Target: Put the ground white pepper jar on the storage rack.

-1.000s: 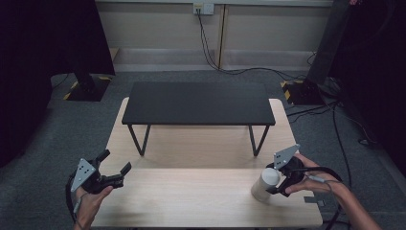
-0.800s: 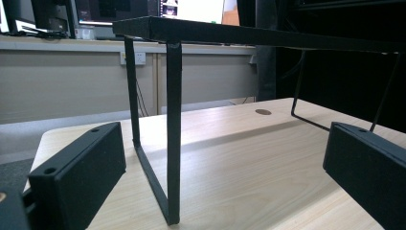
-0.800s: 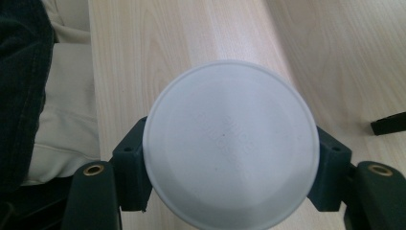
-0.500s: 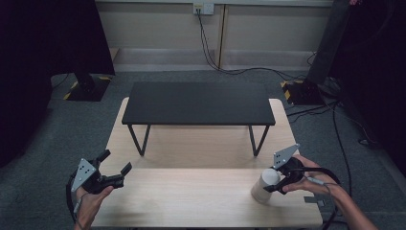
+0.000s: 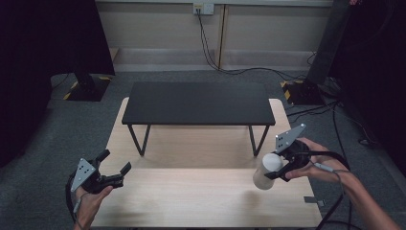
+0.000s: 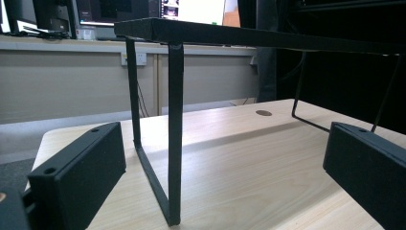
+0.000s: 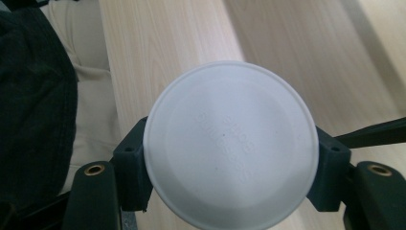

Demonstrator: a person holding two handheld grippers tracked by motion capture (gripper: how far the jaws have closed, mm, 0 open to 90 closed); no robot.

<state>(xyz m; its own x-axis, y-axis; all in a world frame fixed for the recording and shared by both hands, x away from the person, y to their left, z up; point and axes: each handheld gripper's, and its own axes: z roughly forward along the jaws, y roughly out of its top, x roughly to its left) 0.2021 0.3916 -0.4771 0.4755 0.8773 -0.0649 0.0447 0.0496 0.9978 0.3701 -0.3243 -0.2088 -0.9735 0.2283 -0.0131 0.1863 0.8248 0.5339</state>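
Note:
A white lidded cup (image 5: 266, 171) hangs tilted just above the right end of the wooden table (image 5: 191, 201). My right gripper (image 5: 277, 167) is shut on it near its top. In the right gripper view the round white lid (image 7: 230, 148) sits between the two black jaws, whose pads (image 7: 131, 153) press on its sides. My left gripper (image 5: 114, 168) stands open and holds nothing, just above the table's front left corner. In the left gripper view its jaws stand wide apart, and the left gripper (image 6: 222, 184) faces a leg of the black stand (image 6: 174, 129).
A low black stand (image 5: 196, 103) with thin metal legs occupies the far half of the table. Cables (image 5: 330, 124) lie on the grey floor at the right. The person's trouser leg (image 7: 33, 110) shows beside the table's edge in the right gripper view.
My right gripper has risen with the white cup, which now hangs clear of the table and tilted. The left gripper has kept still.

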